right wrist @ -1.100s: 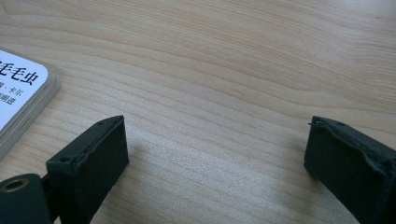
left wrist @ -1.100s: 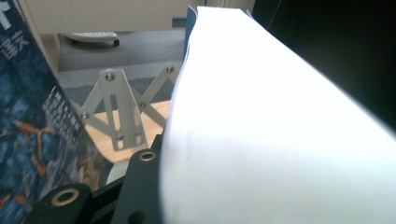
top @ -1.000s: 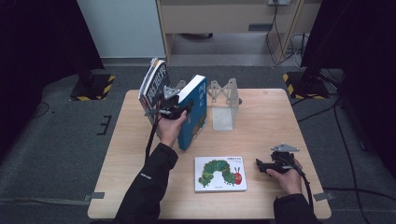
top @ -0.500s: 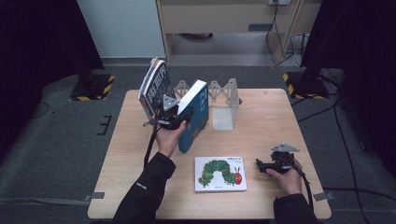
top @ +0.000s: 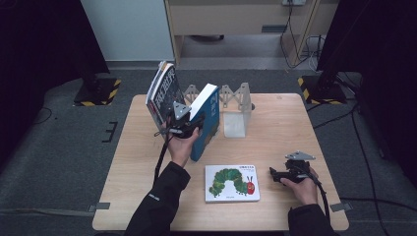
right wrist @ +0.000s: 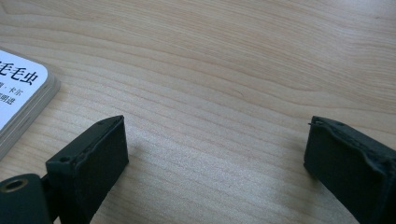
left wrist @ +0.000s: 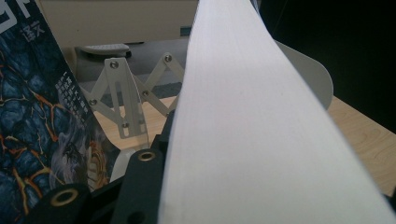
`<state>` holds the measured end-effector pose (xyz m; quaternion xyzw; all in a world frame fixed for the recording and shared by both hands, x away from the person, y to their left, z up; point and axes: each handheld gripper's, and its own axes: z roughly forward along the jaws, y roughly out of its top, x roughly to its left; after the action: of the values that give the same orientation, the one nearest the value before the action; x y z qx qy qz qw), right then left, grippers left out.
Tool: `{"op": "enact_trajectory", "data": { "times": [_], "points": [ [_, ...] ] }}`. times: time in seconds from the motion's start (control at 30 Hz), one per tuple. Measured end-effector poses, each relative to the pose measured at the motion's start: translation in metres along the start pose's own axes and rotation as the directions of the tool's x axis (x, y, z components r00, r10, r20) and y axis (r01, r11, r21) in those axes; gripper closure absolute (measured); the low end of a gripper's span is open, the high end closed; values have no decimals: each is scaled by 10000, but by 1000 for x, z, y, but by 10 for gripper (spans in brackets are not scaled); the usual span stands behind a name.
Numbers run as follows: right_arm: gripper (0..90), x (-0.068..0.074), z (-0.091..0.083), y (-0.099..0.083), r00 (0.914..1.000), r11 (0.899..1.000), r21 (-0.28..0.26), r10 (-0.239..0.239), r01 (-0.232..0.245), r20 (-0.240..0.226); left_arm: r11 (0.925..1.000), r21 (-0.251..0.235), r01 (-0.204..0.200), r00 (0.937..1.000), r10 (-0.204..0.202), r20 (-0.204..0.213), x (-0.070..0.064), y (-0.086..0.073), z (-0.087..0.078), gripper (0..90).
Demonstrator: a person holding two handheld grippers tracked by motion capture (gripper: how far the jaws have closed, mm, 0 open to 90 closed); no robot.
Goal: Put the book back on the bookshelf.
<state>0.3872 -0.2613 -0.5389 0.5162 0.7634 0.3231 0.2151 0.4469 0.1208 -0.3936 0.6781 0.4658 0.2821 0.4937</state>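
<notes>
A thick blue book (top: 209,123) stands tilted on the table, with my left gripper (top: 179,123) shut on its fore-edge. In the left gripper view its white page block (left wrist: 261,140) rises between the jaws, with one black finger (left wrist: 137,186) pressed to its left side. A dark-covered book (top: 161,93) (left wrist: 37,116) leans just left of it. Behind both stands a metal folding book rack (top: 235,101) (left wrist: 126,93). A caterpillar picture book (top: 232,183) (right wrist: 18,93) lies flat near the front edge. My right gripper (top: 281,174) (right wrist: 215,154) rests open on the bare wood to its right.
The wooden table (top: 275,128) (right wrist: 233,56) has open room on its right half and along the left front. A white rack plate (left wrist: 313,74) stands just behind the blue book. Dark stands with yellow-black bases (top: 98,91) sit on the floor beyond.
My left gripper has drawn slightly left and nearer with the blue book, which now tilts more. The right gripper and the caterpillar book have not moved.
</notes>
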Motion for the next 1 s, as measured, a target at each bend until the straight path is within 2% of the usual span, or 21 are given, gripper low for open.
{"op": "enact_trajectory", "data": {
  "times": [0.3, 0.53, 0.77, 0.8, 1.0],
  "points": [
    [65, 0, 0, 0, 10000, 10000, -2, -3, 3, 8, 9996, -113, 272, 9995, -274, -160, 1, 4, 15, 586],
    [64, 0, 0, 0, 10000, 10000, 14, 15, -15, 1, 9994, -185, 301, 9991, -307, -283, 3, 7, 25, 585],
    [64, 0, 0, 0, 10000, 10000, -18, 4, -4, 16, 9991, -352, 245, 9996, -249, -93, 3, 3, 24, 577],
    [64, 0, 0, 0, 10000, 10000, -20, 2, -2, 17, 9987, -345, 370, 9993, -370, 11, 2, 1, 22, 573],
    [64, 0, 0, 0, 10000, 10000, -6, 8, -8, 9, 9977, -408, 550, 9978, -533, 400, 5, -10, 11, 551]
  ]
}}
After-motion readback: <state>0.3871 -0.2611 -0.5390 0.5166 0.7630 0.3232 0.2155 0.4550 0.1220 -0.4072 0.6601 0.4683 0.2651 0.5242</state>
